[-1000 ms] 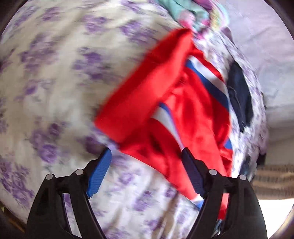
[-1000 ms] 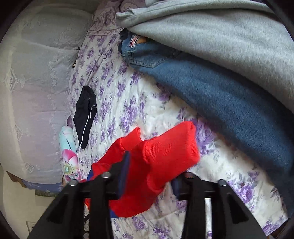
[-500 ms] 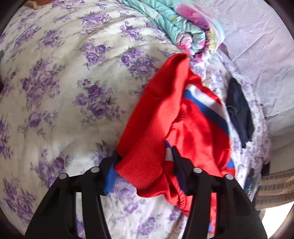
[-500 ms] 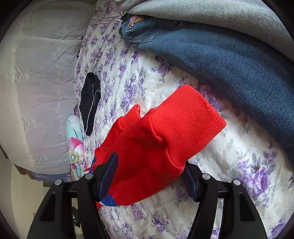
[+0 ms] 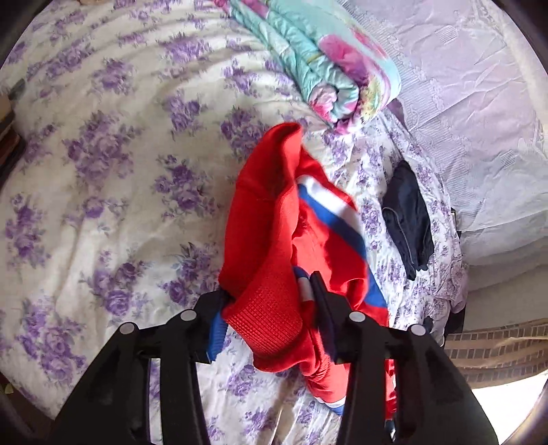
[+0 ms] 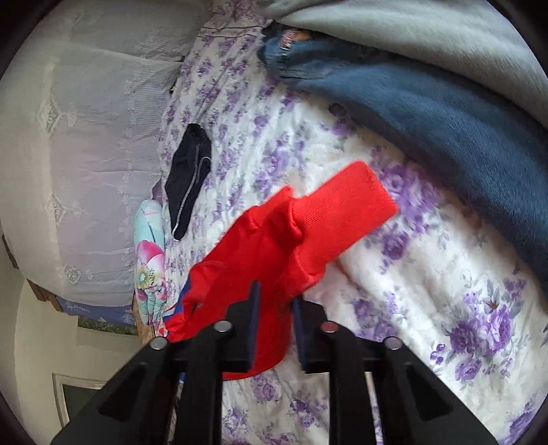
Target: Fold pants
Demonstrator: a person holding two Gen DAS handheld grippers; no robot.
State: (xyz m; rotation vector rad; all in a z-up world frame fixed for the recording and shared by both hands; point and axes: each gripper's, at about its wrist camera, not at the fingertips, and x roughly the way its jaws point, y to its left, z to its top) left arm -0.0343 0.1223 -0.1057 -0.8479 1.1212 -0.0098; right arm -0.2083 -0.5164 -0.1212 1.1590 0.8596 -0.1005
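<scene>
The left tongs (image 5: 270,308) have just been closing and now pinch a ribbed red cuff of the one pair of red pants (image 5: 274,239). The right tongs (image 6: 274,304) have also just been closing and clamp the other ribbed cuff (image 6: 342,205), whose free end sticks out up and to the right. The pants lie bunched on the floral bed (image 5: 102,171), their long axis running away from the left tongs, with a white and blue side stripe (image 5: 328,212) showing. Farther off lie one small dark garment (image 5: 409,219), one rolled floral quilt (image 5: 335,68), one pair of jeans (image 6: 445,113) and one grey garment (image 6: 428,30).
</scene>
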